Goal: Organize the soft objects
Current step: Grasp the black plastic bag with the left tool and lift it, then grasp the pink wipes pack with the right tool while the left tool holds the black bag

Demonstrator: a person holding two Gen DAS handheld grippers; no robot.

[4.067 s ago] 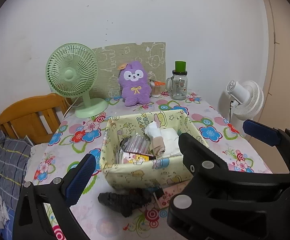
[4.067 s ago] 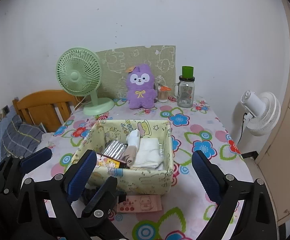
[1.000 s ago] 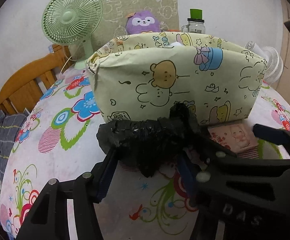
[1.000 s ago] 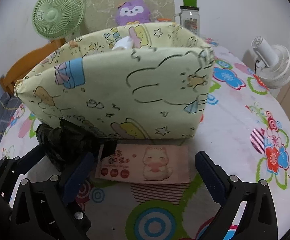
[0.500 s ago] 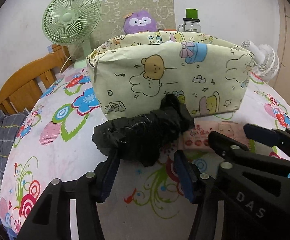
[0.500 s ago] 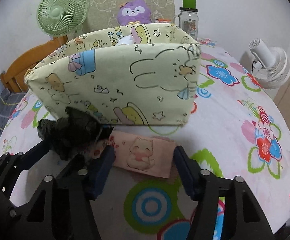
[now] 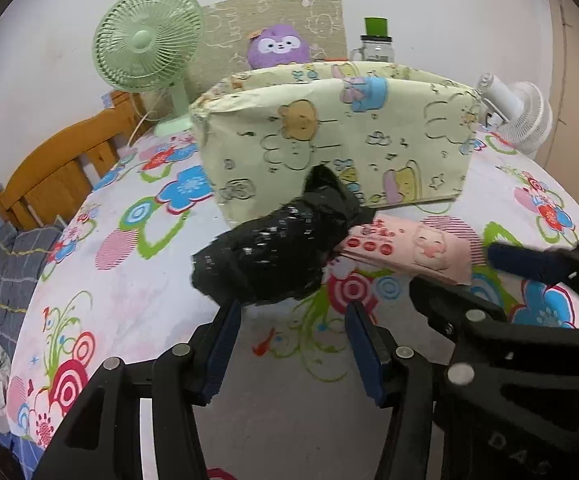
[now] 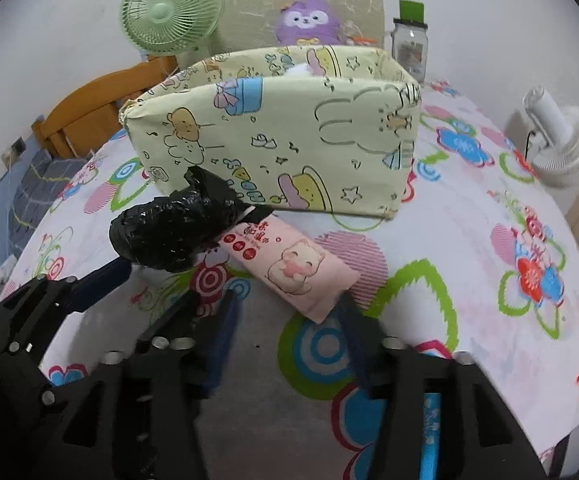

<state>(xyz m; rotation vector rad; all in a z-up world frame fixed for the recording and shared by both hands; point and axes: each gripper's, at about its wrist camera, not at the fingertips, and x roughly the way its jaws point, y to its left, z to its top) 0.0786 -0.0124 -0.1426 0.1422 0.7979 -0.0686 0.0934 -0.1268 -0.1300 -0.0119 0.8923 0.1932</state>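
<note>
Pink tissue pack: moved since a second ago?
Yes. The pink tissue pack lay parallel to the basket front; now its right end has swung away from it.

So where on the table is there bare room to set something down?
Free: cloth right of the box, toward the white fan; also left of the black bag. Crowded: box front, where bag and pink pack lie touching, grippers close.

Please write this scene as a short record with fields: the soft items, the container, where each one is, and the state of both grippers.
container: yellow fabric box, standing on the floral tablecloth
item 1: black plastic bag, bunched, in front of the box
item 2: pink tissue pack, flat on the cloth, one end under the bag
left gripper: open, its fingertips at the bag's near edge
right gripper: open, jaws just widened, pack's near end between them
</note>
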